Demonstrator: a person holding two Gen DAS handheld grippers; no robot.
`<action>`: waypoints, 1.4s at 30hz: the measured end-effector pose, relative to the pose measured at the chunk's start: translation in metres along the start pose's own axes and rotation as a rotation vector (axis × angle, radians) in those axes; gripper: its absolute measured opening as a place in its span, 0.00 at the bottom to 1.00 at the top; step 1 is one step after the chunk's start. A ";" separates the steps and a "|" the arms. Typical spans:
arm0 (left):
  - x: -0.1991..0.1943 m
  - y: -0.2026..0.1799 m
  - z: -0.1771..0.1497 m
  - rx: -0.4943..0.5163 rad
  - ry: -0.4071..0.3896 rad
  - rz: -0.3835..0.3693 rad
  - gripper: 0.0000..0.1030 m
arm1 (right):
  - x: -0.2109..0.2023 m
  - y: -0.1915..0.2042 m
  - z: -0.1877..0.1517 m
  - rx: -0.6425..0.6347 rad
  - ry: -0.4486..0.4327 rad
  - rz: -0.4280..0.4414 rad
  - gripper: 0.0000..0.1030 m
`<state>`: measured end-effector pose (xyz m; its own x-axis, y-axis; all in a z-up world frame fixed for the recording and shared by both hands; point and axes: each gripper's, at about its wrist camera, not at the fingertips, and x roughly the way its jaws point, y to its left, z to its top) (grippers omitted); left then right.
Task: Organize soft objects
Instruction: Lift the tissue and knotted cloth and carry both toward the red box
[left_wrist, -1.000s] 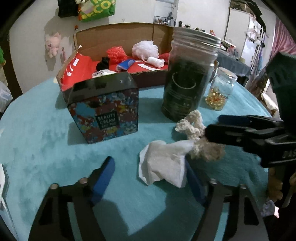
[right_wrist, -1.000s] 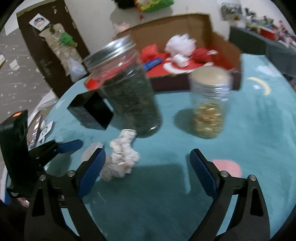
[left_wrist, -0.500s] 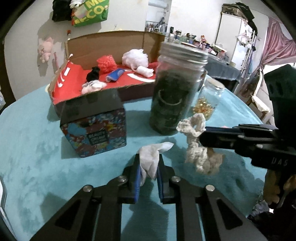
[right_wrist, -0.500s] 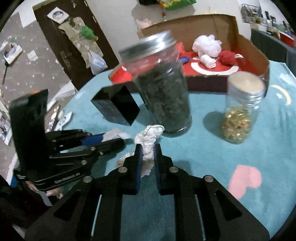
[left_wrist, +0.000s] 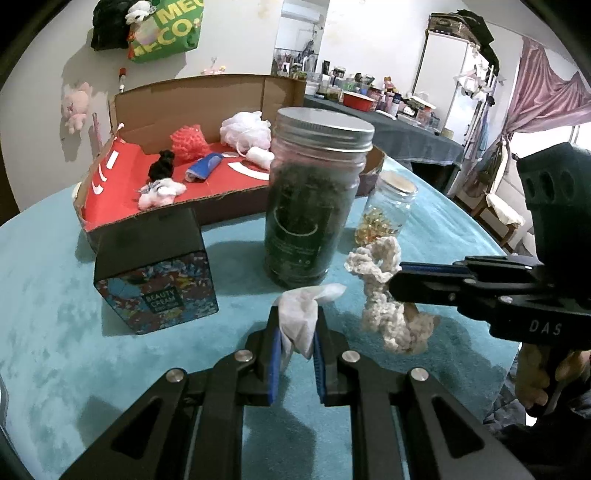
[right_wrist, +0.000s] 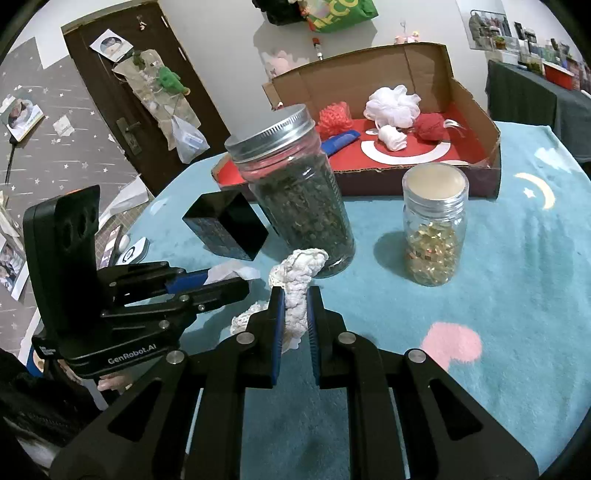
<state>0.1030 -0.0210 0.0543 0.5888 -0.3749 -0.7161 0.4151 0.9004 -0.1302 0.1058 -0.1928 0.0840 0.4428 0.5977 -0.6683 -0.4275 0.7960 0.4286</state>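
Two glass jars stand on the counter: a tall jar (right_wrist: 295, 192) of dark leaves and a small jar (right_wrist: 434, 230) of golden bits to its right. One black printed box (left_wrist: 155, 273) sits to the left. One cardboard tray (right_wrist: 476, 110) lies far back, holding one white mesh pouf (right_wrist: 393, 105), one orange pouf (right_wrist: 334, 118), one red yarn ball (right_wrist: 430, 127), one white roll (right_wrist: 393, 137) and one blue item (right_wrist: 340, 140). Nearer lie one white tissue (left_wrist: 299, 314) and one cream crochet piece (right_wrist: 295, 291).

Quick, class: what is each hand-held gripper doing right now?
Left hand-held gripper: closed on the white tissue.
Right hand-held gripper: closed on the cream crocheted piece.
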 end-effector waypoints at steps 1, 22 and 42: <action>-0.001 -0.001 -0.001 0.001 0.000 -0.002 0.15 | 0.000 0.000 0.000 0.001 0.002 0.001 0.11; -0.024 0.036 -0.019 -0.074 0.002 0.047 0.15 | -0.011 -0.026 -0.013 0.070 0.010 -0.042 0.11; -0.039 0.113 -0.024 -0.149 0.005 0.154 0.15 | -0.037 -0.067 -0.021 0.152 -0.007 -0.124 0.11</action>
<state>0.1098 0.1010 0.0511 0.6336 -0.2295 -0.7388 0.2128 0.9698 -0.1188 0.1012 -0.2701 0.0669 0.4902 0.4947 -0.7176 -0.2459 0.8684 0.4307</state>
